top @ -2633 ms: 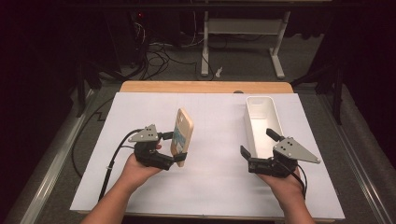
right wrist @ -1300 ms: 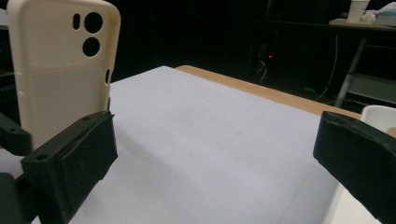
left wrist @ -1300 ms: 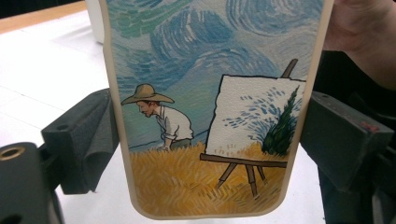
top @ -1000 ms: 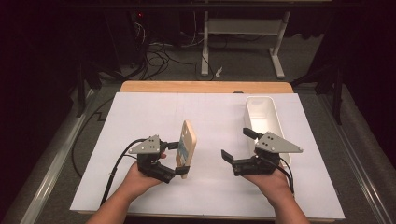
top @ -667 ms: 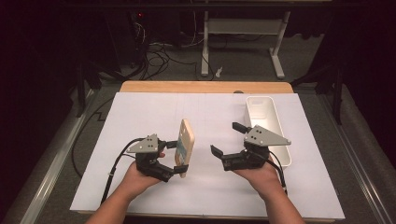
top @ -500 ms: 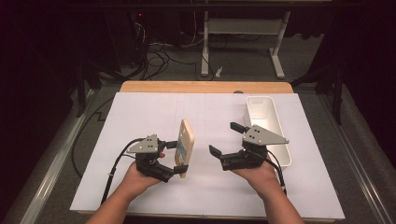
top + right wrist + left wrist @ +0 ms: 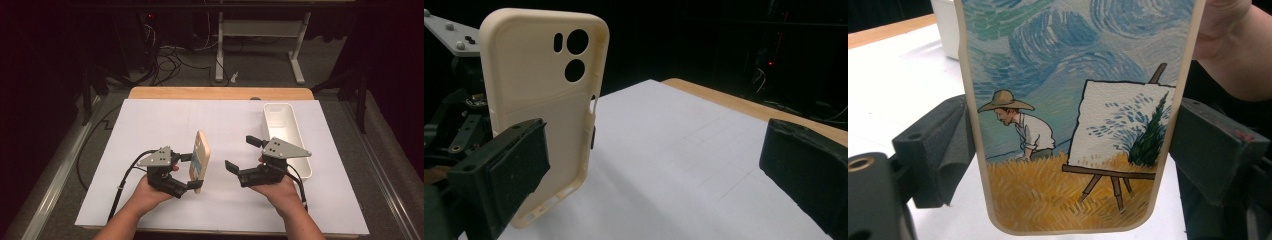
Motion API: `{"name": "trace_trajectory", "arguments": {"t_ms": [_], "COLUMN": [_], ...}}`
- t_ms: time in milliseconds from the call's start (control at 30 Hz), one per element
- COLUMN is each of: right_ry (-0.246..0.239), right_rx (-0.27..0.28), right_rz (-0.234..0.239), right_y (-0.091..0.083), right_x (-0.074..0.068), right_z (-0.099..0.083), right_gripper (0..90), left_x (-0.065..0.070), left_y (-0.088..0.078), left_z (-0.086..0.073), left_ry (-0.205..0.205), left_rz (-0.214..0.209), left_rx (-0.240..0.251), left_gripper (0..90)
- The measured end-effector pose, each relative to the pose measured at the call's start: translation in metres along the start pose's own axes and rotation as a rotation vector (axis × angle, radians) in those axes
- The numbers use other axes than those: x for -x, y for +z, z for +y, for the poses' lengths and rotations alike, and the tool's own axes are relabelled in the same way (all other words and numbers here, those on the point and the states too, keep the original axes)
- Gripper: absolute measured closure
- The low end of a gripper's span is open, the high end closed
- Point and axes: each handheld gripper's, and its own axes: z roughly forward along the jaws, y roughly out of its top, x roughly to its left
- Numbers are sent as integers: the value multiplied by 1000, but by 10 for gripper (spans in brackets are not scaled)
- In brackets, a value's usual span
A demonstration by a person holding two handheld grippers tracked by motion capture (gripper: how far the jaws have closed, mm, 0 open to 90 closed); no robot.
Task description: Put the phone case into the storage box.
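Observation:
A cream phone case (image 7: 201, 150) stands upright above the white table cover, held by its two long edges in my left gripper (image 7: 189, 171), which is shut on it. In the left gripper view the case (image 7: 1048, 75) shows a painted picture of a man in a straw hat at an easel. My right gripper (image 7: 243, 154) stands open a short way to the right of the case, jaws pointing at it. In the right gripper view the plain inner side of the case (image 7: 539, 110) with its camera holes lies just beyond the left jaw of my open right gripper (image 7: 654, 170).
A long white bin (image 7: 285, 135) lies at the right of the white cover (image 7: 150, 130), just behind my right gripper. The wooden table edge (image 7: 220, 93) runs along the back. Beyond it are a dark floor, cables and a desk frame.
My right gripper has moved left from beside the bin toward the case and stays open. My left gripper has kept hold of the case and shifted slightly right and nearer.

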Motion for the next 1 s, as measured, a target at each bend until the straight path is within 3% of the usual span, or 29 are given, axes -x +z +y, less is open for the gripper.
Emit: {"name": "trace_trajectory", "arguments": {"t_ms": [200, 267, 533, 1000], "right_ry": [0, 19, 57, 47], "right_rx": [-8, -1, 16, 20], "right_rz": [38, 63, 111, 200], "right_y": [1, 0, -2, 0], "right_x": [-2, -2, -1, -9], "right_z": [-3, -4, -7, -6], "right_gripper": [3, 3, 3, 3], "left_x": [1, 0, 2, 3], "left_y": [1, 1, 2, 3], "left_z": [-3, -3, -6, -9], "left_ry": [-3, 12, -10, -13], "left_rz": [-17, -34, -44, -69], "left_rx": [-15, -32, -31, -54], "left_gripper": [115, 115, 115, 115]}}
